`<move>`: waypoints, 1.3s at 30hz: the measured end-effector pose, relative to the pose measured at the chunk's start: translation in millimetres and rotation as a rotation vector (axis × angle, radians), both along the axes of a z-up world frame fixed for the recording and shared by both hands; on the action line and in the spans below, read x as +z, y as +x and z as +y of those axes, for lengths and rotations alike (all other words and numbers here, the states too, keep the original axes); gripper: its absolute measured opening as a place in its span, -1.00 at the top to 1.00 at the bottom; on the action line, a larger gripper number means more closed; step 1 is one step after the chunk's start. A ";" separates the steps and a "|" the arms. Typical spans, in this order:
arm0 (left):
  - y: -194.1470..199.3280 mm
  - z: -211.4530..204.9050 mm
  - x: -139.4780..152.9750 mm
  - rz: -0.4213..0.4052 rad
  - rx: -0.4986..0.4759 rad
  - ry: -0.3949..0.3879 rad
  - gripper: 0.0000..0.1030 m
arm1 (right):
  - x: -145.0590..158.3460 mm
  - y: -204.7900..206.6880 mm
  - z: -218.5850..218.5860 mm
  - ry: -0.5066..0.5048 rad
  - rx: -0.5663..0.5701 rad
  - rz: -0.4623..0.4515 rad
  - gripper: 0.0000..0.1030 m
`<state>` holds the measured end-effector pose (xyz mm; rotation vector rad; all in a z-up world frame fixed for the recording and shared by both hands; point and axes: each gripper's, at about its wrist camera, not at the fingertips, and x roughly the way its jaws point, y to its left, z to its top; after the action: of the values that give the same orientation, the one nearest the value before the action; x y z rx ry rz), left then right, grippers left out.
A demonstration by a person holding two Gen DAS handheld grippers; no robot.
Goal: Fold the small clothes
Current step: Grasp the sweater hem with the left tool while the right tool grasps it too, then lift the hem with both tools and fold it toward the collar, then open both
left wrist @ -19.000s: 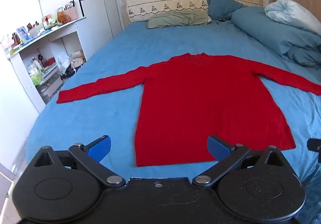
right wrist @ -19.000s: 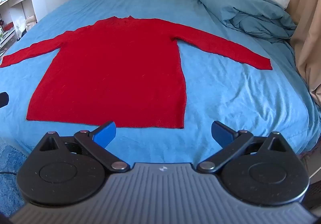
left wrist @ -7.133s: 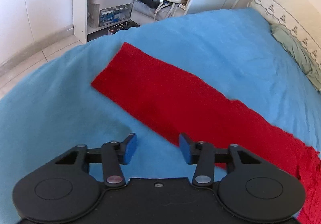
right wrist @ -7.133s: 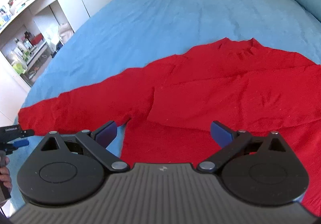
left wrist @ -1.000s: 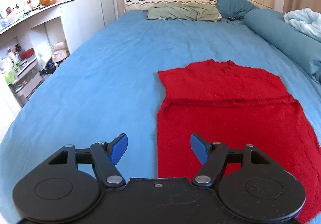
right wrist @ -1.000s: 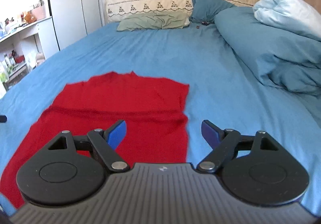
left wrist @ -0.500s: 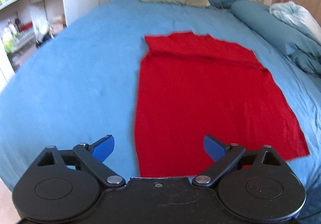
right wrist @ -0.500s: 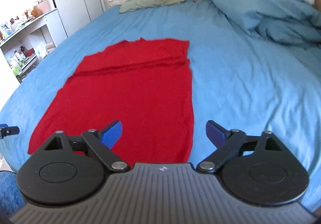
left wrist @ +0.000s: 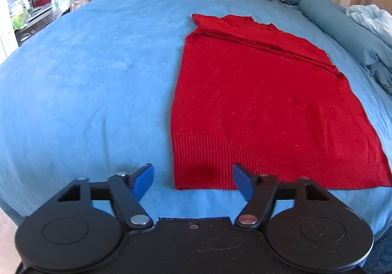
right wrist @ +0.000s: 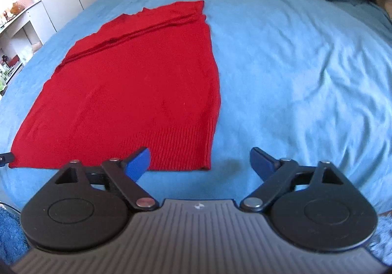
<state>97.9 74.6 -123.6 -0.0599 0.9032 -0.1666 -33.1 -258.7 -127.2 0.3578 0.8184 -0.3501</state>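
One red knitted sweater (left wrist: 264, 102) lies flat on a blue bed (left wrist: 85, 92), sleeves apparently folded in, a long rectangle with its ribbed hem nearest and its neck towards two pillows. The left gripper (left wrist: 192, 182) and right gripper (right wrist: 199, 163) hover over the hem corners, jaws apart and just narrowed, nothing between them.

Bright daylight, sharp, fisheye-bowed edges
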 end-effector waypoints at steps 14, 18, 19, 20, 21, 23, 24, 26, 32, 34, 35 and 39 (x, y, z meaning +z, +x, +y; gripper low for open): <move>5.8 2.6 -11.5 -0.010 -0.001 -0.001 0.48 | -16.2 14.8 8.0 -0.024 0.013 0.012 -0.23; 5.9 -0.4 -10.4 -0.012 -0.020 0.009 0.80 | -18.2 18.8 8.6 -0.036 0.022 0.015 0.24; 5.7 -1.2 -9.8 -0.014 -0.020 0.013 0.83 | -17.9 20.5 7.5 -0.031 0.022 0.013 0.42; 5.2 -1.9 -8.8 -0.017 -0.021 0.015 0.85 | -17.5 21.8 6.5 -0.024 0.020 0.012 0.48; 4.7 -2.3 -7.5 -0.017 -0.022 0.019 0.85 | -16.8 22.4 6.2 -0.020 0.015 0.011 0.52; 3.2 -1.7 -1.4 -0.019 -0.023 0.018 0.87 | -12.7 23.2 5.0 -0.009 0.006 0.005 0.55; 3.0 -0.2 2.3 -0.024 -0.023 0.014 0.87 | -9.8 23.0 4.0 -0.007 0.003 -0.001 0.55; 2.2 2.7 12.0 -0.036 -0.014 -0.001 0.87 | -2.4 21.8 2.4 -0.001 0.001 -0.014 0.56; 17.8 7.7 59.7 -0.130 0.026 -0.075 0.88 | 43.0 29.5 -8.7 0.018 0.014 -0.122 0.57; 38.1 4.6 79.5 -0.182 0.045 -0.093 0.95 | 63.3 45.2 -18.8 0.023 0.007 -0.171 0.58; 49.4 2.6 88.0 -0.210 0.055 -0.096 0.95 | 72.4 54.2 -26.0 0.034 -0.002 -0.199 0.58; 118.9 -10.5 128.0 -0.300 0.068 -0.126 0.95 | 109.8 112.7 -60.2 0.066 -0.027 -0.291 0.58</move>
<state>216.8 64.2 4.4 -0.1772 0.5898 -0.1641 79.6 -318.8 -17.4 0.4698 0.5409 -0.2882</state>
